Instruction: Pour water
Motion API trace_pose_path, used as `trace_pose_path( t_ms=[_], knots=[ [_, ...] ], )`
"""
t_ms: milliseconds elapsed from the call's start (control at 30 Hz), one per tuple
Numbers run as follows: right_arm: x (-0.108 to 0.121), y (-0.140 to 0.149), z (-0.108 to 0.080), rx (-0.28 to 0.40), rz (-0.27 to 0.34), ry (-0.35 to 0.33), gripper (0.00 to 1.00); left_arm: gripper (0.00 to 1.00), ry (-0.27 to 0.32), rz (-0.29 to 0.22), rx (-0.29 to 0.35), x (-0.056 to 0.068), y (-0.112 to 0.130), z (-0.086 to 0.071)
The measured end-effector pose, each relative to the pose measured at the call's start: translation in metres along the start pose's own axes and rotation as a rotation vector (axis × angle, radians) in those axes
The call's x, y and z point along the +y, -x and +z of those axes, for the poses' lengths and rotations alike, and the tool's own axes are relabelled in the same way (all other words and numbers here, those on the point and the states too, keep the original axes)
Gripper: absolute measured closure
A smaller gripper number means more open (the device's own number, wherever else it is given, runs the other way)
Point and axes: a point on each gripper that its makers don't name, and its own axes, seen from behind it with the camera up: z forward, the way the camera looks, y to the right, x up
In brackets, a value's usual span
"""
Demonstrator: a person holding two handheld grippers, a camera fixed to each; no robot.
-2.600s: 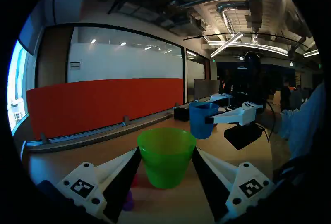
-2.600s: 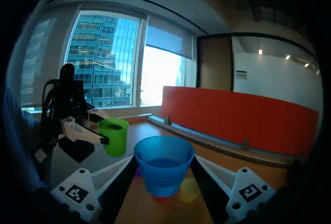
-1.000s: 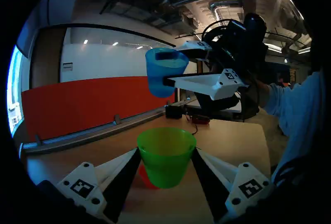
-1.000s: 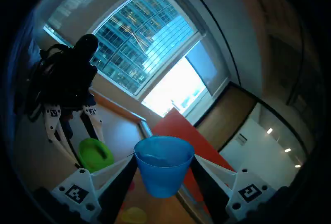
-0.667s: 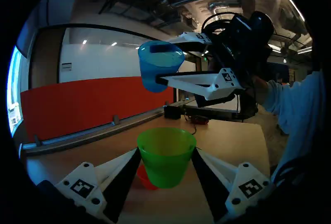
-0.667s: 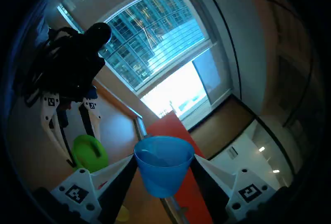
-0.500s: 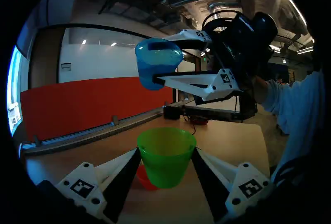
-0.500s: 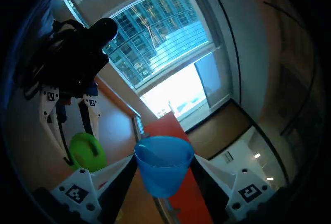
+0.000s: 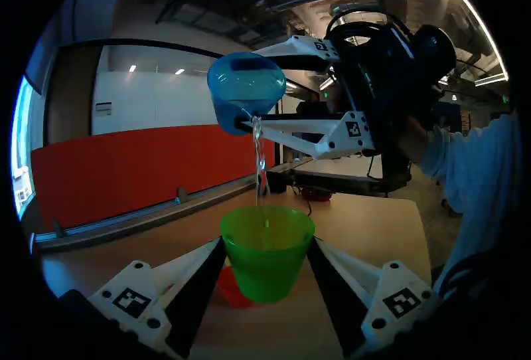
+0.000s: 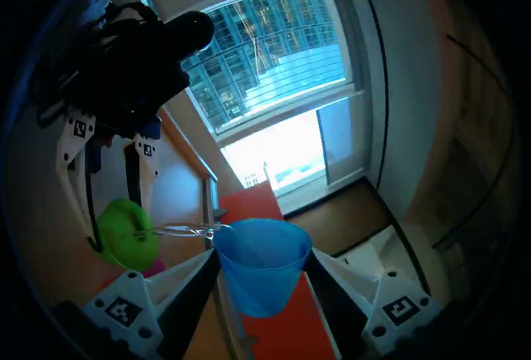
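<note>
Right hand-held gripper [image 10: 262, 260] tilts its clamped blue plastic cup [image 9: 245, 91] over the green plastic cup [image 9: 267, 264] clamped in the left hand-held gripper [image 9: 267, 244] — stream [image 9: 257, 161] lands inside.

The left gripper view is dim and cool, lit mostly by ceiling strip lights [image 9: 468, 18] at the upper right, with deep shadow along the bottom. In the right gripper view daylight floods through the window [image 10: 279, 94], whose lower pane blows out white. Fisheye bending curves straight lines near the edges of both.
</note>
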Motion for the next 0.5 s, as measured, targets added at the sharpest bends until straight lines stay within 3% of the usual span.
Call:
trace_pose_path(
  t_ms=[500],
  knots=[
    [0.017,-0.002,0.003,-0.004,-0.125,0.030,0.11,0.15,0.005,-0.002,-0.003,0.002,0.003,0.002]
  ],
)
